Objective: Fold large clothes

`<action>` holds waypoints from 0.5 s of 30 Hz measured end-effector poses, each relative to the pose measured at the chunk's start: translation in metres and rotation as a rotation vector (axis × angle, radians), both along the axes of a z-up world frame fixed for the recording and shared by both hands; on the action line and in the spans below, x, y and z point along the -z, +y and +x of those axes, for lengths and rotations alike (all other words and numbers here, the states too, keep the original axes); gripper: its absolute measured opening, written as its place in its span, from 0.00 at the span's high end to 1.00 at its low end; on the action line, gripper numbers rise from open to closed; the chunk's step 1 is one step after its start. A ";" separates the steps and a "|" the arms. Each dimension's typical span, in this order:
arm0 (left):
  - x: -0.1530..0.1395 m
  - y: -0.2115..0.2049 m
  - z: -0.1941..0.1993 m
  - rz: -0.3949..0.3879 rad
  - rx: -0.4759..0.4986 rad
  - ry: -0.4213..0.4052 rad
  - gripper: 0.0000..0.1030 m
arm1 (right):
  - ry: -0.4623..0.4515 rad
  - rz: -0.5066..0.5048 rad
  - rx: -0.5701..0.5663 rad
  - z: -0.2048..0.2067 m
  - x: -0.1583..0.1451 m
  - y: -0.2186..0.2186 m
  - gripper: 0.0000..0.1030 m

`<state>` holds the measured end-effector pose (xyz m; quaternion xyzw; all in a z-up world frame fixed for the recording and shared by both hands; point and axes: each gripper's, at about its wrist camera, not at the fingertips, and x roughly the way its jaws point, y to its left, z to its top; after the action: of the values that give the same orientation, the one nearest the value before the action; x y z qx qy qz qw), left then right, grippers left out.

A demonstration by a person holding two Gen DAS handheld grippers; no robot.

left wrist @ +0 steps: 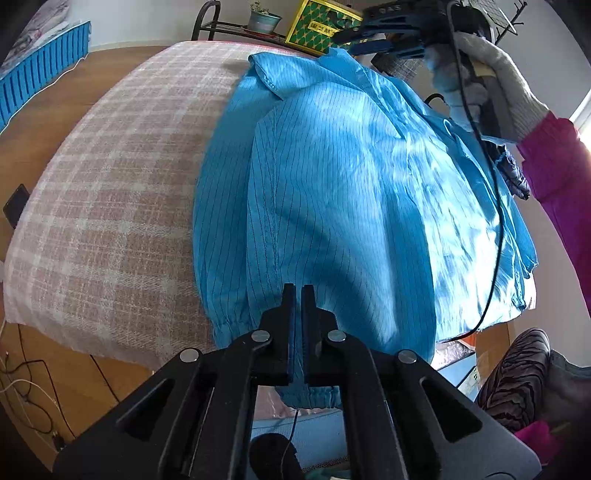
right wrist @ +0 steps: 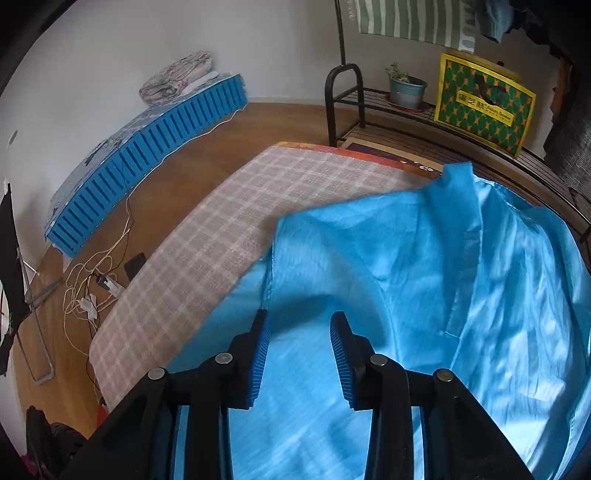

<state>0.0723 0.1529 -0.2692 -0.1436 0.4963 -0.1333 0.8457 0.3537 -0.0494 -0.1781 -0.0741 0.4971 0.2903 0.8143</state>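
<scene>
With the blue garment (left wrist: 332, 184) spread on the plaid-covered desk (left wrist: 110, 184), the left claw (left wrist: 298, 295) pinching its cuff should probably draw inward evenly while the spread right claw (right wrist: 300, 325) hovers above.

Two close wrist views over the blue garment (left wrist: 332, 192), left facing the right gripper (left wrist: 373, 35).

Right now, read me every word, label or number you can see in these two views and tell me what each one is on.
"OAS", uncertain: raised letters on the black top of the right gripper, seen from the left wrist.
Chinese characters and small Latin lettering: on the yellow label of the green and yellow patterned gift bag on the black metal rack; too blurred to read.
Blue pinstriped garment: no text visible.
</scene>
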 end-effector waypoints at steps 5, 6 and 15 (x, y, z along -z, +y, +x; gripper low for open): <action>-0.003 0.000 -0.002 -0.014 -0.009 -0.013 1.00 | 0.027 -0.058 -0.043 0.021 0.027 0.052 0.60; -0.003 0.001 -0.003 -0.022 -0.013 -0.015 1.00 | 0.033 -0.074 -0.047 0.025 0.033 0.061 0.60; -0.008 0.012 -0.002 -0.075 -0.052 -0.021 0.96 | 0.076 -0.244 -0.037 0.053 0.092 0.103 0.66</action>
<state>0.0703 0.1646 -0.2613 -0.1866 0.4781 -0.1314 0.8481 0.4070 0.0535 -0.2697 -0.1707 0.5580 0.2452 0.7742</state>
